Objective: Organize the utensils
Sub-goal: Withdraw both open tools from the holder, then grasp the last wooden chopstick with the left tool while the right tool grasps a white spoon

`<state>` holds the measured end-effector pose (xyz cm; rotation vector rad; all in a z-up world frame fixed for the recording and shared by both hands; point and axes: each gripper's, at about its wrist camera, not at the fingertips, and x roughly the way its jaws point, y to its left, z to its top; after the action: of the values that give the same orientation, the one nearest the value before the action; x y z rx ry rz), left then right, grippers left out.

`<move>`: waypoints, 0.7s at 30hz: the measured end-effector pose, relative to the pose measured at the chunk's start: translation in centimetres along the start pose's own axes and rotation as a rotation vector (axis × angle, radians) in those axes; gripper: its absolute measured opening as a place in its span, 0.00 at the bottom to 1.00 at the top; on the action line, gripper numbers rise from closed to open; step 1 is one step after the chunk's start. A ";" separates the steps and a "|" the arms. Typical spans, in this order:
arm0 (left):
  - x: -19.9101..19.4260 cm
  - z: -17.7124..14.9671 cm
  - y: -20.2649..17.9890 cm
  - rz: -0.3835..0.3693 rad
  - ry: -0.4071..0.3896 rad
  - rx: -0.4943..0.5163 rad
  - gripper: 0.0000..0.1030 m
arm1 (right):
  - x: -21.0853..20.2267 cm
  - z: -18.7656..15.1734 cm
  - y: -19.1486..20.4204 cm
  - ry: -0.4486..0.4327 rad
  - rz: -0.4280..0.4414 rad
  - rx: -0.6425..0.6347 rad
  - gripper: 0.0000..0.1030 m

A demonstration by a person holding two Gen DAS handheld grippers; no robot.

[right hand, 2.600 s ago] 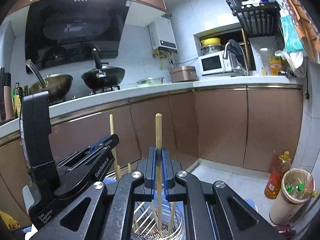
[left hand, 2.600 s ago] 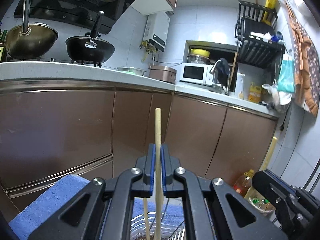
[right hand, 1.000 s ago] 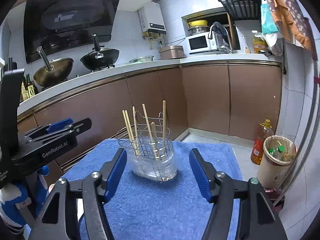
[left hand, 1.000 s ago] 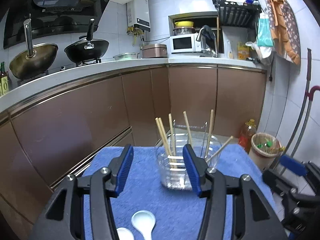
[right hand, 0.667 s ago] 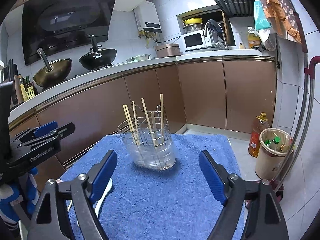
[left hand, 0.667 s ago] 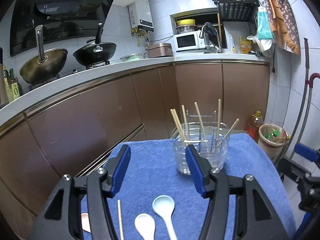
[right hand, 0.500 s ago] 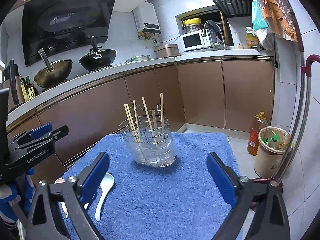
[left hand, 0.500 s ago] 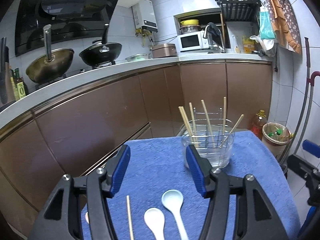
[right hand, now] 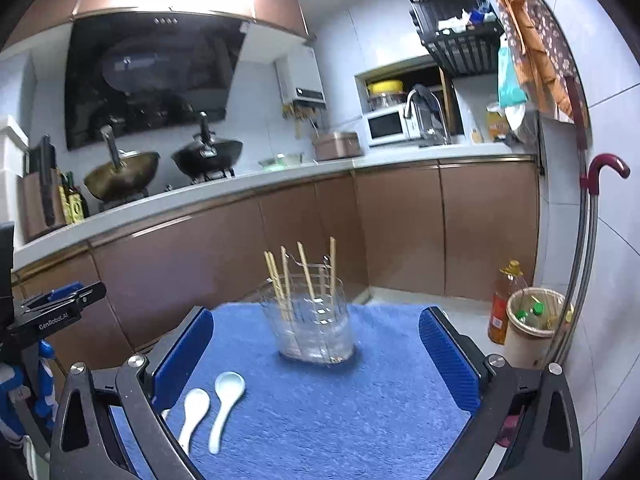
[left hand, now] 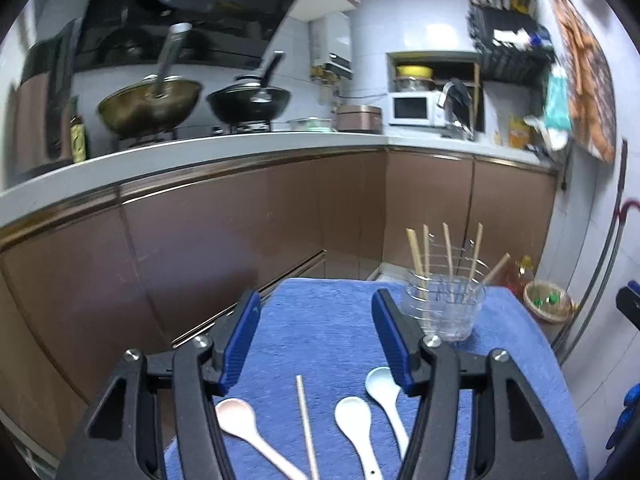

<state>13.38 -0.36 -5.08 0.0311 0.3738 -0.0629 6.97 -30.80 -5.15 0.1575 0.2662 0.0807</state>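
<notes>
We hold both tongs empty above the blue desk [left hand: 332, 320]: the left tongs [left hand: 316, 340] stand apart with nothing between them, and the right tongs [right hand: 316, 356] gape wide, also bare. The holder [right hand: 312, 320] sits at the far end with several chopsticks upright in it. One loose chopstick [left hand: 306, 424] and three spoons, pink [left hand: 244, 424], white [left hand: 356, 424] and pale blue [left hand: 386, 392], lie near us. We judge we are between picks; next, lower the left tongs over the loose chopstick and close.
</notes>
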 end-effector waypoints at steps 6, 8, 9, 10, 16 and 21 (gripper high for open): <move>-1.6 -0.7 5.2 0.034 0.033 -0.063 0.54 | -0.8 0.1 1.5 -0.011 0.070 -0.017 1.00; -1.6 -1.3 6.5 0.039 0.064 -0.078 0.54 | -0.3 -0.1 2.2 0.036 0.105 -0.032 1.00; -1.6 -1.5 6.8 0.041 0.074 -0.080 0.54 | -0.1 -0.2 2.6 0.048 0.114 -0.045 1.00; -1.6 -2.0 7.4 0.048 0.090 -0.085 0.54 | 0.1 -0.3 3.0 0.056 0.115 -0.057 1.00; -0.2 -4.4 10.1 0.015 0.190 -0.164 0.54 | 1.3 -1.5 4.7 0.142 0.164 -0.094 1.00; 1.5 -6.5 10.7 -0.053 0.264 -0.220 0.54 | 3.1 -2.8 5.2 0.228 0.183 -0.097 0.95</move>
<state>13.11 10.50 -11.43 -0.1900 0.6441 -0.0703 8.86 -25.00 -7.79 0.0759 0.4737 0.2942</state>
